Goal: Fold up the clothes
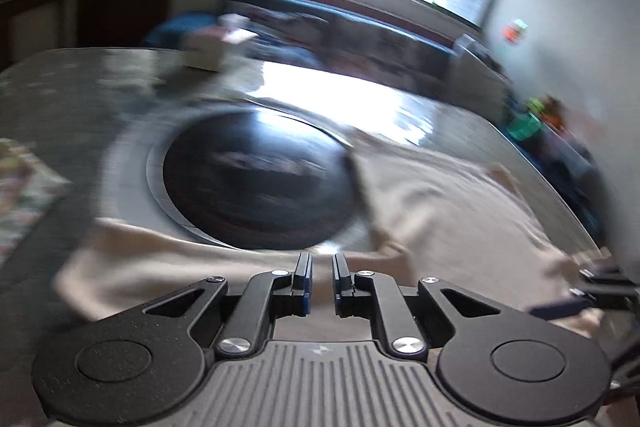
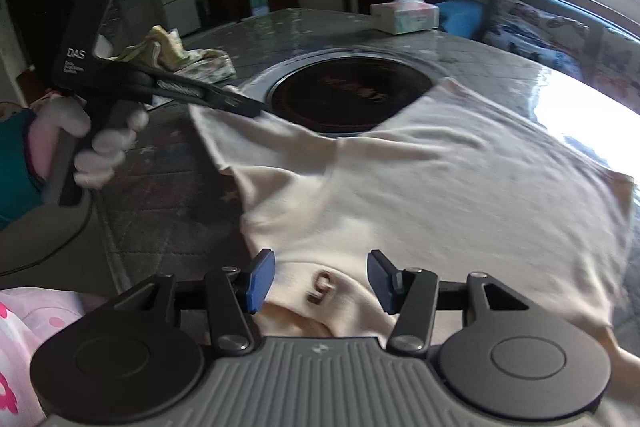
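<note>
A cream T-shirt (image 2: 420, 187) lies spread on the grey table, its far corner over a round dark hob. Its collar, with a brown "9" label (image 2: 318, 291), sits just below my right gripper (image 2: 322, 267), whose blue pads stand wide apart and press on nothing. My left gripper (image 2: 256, 111), held by a white-gloved hand (image 2: 104, 147), reaches over the shirt's left sleeve edge. In the blurred left wrist view the left gripper (image 1: 322, 259) shows a narrow gap with nothing pinched, and the shirt (image 1: 440, 211) lies beyond it.
The round dark hob (image 2: 352, 95) is set into the table (image 2: 160, 187). A tissue box (image 2: 404, 17) stands at the far edge. A patterned cloth pile (image 2: 180, 55) lies at the far left. A blue sofa with cushions (image 2: 540, 35) is behind the table.
</note>
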